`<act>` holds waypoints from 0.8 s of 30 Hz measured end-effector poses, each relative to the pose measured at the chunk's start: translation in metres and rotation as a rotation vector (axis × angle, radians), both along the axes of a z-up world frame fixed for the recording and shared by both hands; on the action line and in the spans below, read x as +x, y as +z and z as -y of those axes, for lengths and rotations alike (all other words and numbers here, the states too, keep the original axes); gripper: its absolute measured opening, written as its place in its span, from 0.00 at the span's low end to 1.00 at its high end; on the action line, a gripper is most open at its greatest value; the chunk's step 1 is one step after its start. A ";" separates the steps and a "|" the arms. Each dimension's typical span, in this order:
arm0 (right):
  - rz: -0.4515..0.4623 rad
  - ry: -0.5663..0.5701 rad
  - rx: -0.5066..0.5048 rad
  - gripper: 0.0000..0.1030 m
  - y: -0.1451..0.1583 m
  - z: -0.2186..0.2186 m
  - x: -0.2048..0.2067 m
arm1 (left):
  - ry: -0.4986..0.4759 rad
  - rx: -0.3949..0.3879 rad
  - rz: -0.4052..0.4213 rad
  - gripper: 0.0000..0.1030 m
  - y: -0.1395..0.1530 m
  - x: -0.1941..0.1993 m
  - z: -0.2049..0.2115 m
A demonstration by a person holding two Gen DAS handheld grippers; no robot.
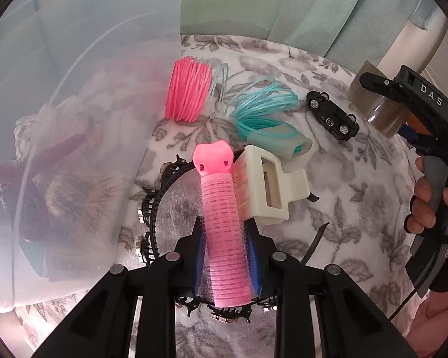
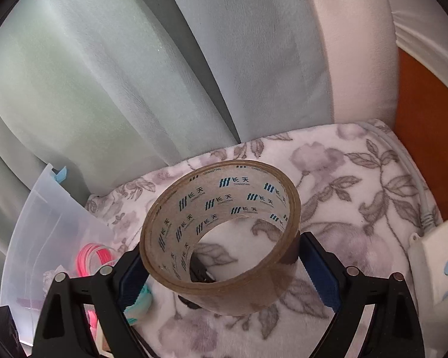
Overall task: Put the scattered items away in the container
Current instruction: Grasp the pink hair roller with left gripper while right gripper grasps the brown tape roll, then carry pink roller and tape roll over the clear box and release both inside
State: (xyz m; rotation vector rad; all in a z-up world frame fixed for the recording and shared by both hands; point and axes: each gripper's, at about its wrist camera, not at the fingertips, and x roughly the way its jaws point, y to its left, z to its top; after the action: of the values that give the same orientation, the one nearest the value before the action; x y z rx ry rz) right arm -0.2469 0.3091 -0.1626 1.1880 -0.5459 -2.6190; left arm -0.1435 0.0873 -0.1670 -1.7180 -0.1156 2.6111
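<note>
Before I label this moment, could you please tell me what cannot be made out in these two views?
- Left wrist view: the contents of the container are only blurred shapes behind its frosted wall.
- Left wrist view: much of the black headband is hidden under the pink hair roller and the left gripper.
- Right wrist view: the tape roll in the right gripper covers the items behind it.
- Right wrist view: the white controller is cut off by the edge.

Ahead of your right hand-held gripper (image 2: 221,265) pale green curtains (image 2: 104,74) hang in soft folds. Beneath it lies a floral fleece blanket (image 2: 343,179), with an orange-brown panel (image 2: 424,113) to its right.
</note>
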 end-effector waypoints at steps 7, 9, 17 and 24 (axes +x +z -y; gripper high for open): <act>0.006 -0.025 -0.020 0.92 0.022 -0.006 0.039 | -0.001 0.106 0.008 0.25 0.025 0.014 0.005; -0.001 -0.032 -0.021 0.92 0.030 -0.009 0.050 | 0.000 0.160 0.009 0.25 0.034 0.017 0.007; -0.058 -0.076 -0.060 0.92 0.069 -0.013 0.097 | -0.053 0.164 -0.116 0.25 0.087 0.043 0.001; -0.113 -0.102 -0.097 0.92 0.103 -0.010 0.140 | -0.081 0.161 -0.234 0.25 0.132 0.068 0.003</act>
State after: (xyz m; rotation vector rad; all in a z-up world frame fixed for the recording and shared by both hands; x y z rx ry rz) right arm -0.1069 0.3188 -0.0591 1.0016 -0.7193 -2.6893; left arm -0.0758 0.0845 -0.0350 -1.3292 -0.2395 2.6376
